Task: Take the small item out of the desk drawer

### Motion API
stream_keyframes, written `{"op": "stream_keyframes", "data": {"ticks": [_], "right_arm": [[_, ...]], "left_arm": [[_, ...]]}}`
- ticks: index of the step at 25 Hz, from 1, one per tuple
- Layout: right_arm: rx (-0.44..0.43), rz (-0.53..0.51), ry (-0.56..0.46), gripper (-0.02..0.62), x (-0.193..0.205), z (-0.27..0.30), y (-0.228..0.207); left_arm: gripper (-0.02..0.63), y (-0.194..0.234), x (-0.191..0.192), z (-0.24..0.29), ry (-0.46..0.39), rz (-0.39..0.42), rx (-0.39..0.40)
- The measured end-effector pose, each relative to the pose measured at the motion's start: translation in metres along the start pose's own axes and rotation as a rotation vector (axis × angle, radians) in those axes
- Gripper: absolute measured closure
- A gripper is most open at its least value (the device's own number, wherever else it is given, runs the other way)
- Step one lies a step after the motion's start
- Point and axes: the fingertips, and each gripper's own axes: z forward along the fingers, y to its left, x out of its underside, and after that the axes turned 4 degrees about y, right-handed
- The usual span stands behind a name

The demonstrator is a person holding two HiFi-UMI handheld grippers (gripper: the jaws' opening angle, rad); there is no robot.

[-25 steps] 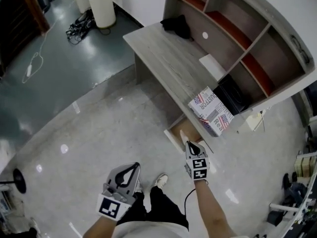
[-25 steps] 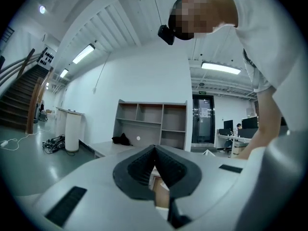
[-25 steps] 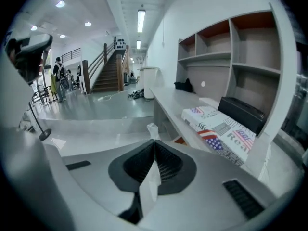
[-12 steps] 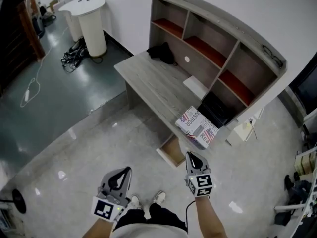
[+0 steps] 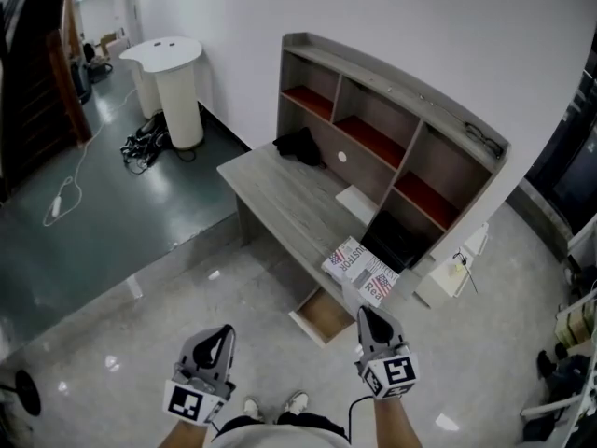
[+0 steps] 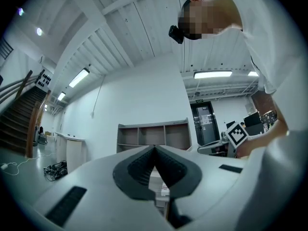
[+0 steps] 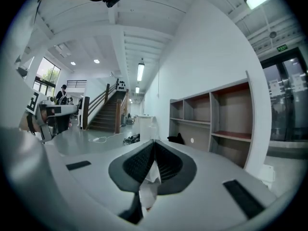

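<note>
The grey wooden desk [image 5: 280, 189] has its drawer [image 5: 322, 315] pulled open at the near right end. My right gripper [image 5: 366, 312] is held just in front of the drawer, raised above the floor, and is shut on a small white item [image 7: 150, 179], which hangs pinched between the ribbed pads [image 7: 166, 165] in the right gripper view. The item shows faintly at the jaw tips [image 5: 350, 295] in the head view. Off to the left over the floor, my left gripper [image 5: 224, 330] is shut with nothing in it; its jaws [image 6: 154, 148] meet at the tip.
A box printed with flags [image 5: 362, 271] lies on the desk's near end above the drawer. A hutch with red shelves [image 5: 392, 129] stands on the desk, with a black bundle [image 5: 300, 145] beside it. A white round stand [image 5: 173, 77] and cables [image 5: 145, 143] are at the far left.
Both grippers have drawn back from the desk and sit lower in the head view. The right gripper has come away from the drawer, still shut on the white item.
</note>
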Motion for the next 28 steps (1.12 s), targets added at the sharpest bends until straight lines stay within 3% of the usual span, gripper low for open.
{"op": "stream_keyframes", "data": {"ticks": [6,12,21,28], "right_arm": [[0.007,-0.011,-0.087,0.571,-0.036,-0.036,-0.001],[0.067,0.023,-0.144,0.571,-0.051,-0.075,-0.020],[0.164,0.034,-0.178,0.571,-0.061,-0.113,-0.047],[0.170,0.020,-0.187,0.571,-0.067,-0.111,-0.043]], "left_arm": [[0.589,0.015,-0.017,-0.014,-0.046,0.014,-0.070],[0.589,0.017,-0.025,-0.016,-0.072,0.002,-0.099],[0.589,0.020,-0.026,-0.027,-0.089,-0.035,-0.143],[0.589,0.029,-0.028,-0.028,-0.095,-0.032,-0.150]]}}
